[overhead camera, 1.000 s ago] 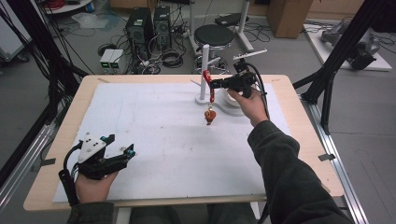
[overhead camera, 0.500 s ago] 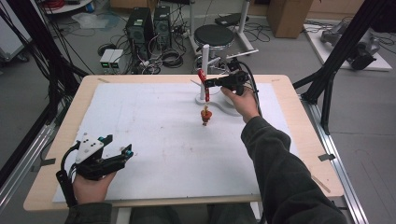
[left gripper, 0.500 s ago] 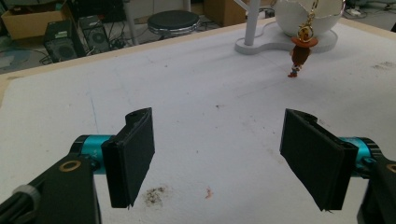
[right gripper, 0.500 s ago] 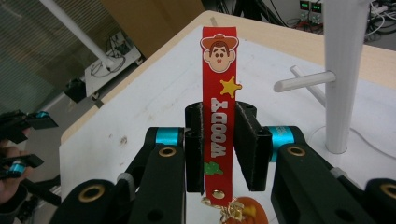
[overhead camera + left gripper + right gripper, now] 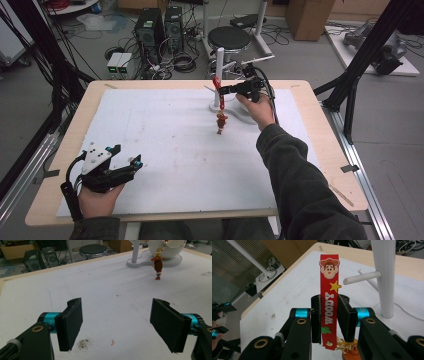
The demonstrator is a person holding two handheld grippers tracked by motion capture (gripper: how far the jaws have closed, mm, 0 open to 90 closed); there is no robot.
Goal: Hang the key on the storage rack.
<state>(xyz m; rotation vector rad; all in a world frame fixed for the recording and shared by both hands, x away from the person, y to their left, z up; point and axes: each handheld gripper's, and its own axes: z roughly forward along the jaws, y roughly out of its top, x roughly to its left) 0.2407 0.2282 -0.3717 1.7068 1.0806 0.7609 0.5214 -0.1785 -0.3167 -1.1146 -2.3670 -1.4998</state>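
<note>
My right gripper (image 5: 220, 90) (image 5: 329, 315) is shut on a red Woody keychain strap (image 5: 329, 297) (image 5: 216, 83), held upright beside the white peg stand (image 5: 219, 65). The small cowboy figure (image 5: 221, 121) (image 5: 158, 266) hangs from the strap's gold chain just above the mat. In the right gripper view the stand's post (image 5: 384, 272) and a side peg (image 5: 362, 278) are close to the strap's right. My left gripper (image 5: 136, 164) (image 5: 117, 325) rests at the table's near left corner, open, with nothing between its jaws.
A white mat (image 5: 165, 150) covers the wooden table (image 5: 320, 150). The stand's flat white base (image 5: 240, 117) (image 5: 140, 262) lies at the back centre. A stool (image 5: 229, 37) and computer towers (image 5: 150, 27) stand on the floor behind the table.
My right gripper has carried the strap and hanging figure a little left and back, closer to the stand's post. The left gripper has stayed put.
</note>
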